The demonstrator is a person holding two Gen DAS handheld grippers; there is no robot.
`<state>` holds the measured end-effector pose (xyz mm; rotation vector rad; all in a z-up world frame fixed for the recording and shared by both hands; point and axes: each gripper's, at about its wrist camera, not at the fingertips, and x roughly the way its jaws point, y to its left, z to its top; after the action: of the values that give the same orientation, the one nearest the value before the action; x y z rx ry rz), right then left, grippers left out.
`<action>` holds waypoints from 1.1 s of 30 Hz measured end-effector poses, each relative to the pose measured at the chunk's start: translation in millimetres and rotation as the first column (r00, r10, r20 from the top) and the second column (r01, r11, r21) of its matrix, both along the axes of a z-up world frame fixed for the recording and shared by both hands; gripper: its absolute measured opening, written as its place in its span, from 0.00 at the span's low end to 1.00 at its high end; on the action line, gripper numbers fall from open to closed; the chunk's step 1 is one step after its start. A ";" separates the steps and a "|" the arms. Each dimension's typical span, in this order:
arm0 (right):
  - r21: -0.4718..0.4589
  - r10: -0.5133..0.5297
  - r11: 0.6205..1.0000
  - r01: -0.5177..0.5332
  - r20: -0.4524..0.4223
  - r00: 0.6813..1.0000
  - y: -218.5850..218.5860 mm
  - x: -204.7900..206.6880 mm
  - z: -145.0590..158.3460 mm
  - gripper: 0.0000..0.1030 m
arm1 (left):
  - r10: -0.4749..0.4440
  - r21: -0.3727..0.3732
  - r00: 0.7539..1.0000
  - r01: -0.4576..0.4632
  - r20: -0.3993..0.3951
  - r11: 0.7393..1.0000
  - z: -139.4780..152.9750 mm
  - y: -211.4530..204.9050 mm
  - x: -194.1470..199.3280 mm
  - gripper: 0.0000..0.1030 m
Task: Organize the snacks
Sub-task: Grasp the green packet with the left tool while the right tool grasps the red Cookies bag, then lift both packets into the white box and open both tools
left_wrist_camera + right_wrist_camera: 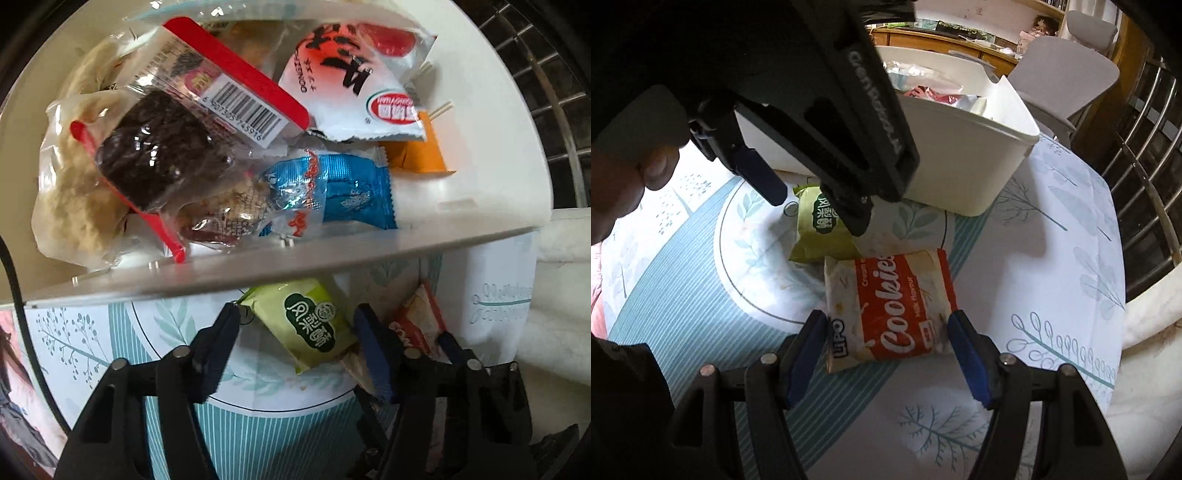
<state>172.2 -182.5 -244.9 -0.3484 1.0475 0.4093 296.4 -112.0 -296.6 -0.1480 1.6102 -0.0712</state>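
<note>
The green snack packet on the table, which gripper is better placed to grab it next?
Left. The left gripper hangs over the green packet, fingers open either side. The right gripper straddles the red cookies pack instead.

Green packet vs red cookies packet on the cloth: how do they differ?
The green packet is plain green with a dark round logo; the cookies packet is red and white with large "Cookies" lettering. The green packet lies nearer the white bin, the cookies packet further out. The left hand-held gripper straddles the green one, the right hand-held gripper the cookies. Both lie flat, sealed, outside the bin.
</note>
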 end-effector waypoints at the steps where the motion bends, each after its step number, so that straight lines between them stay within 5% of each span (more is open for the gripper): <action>1: 0.004 -0.003 1.000 0.003 -0.002 1.000 -0.9 1.8 -0.5 0.66 | -0.002 0.005 1.000 0.002 -0.004 1.000 -2.1 -5.1 2.3 0.55; 9: 0.035 -0.023 0.999 0.025 -0.044 0.999 -7.8 12.2 -2.0 0.60 | 0.003 0.030 1.000 -0.002 -0.009 1.000 -2.8 -4.5 6.8 0.37; 21: 0.035 -0.063 0.997 0.067 -0.108 0.992 -7.7 24.0 3.7 0.48 | 0.005 -0.004 0.999 -0.005 -0.033 1.000 -1.8 25.2 -12.7 0.36; 33: 0.087 -0.071 0.993 0.081 -0.119 0.990 0.9 4.0 30.6 0.48 | -0.004 -0.009 1.000 0.004 -0.020 1.000 48.9 69.1 -49.0 0.36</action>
<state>176.2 -181.6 -214.3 -0.2037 1.1478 0.4114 247.5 -42.9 -247.8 -0.1529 1.6300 -0.0797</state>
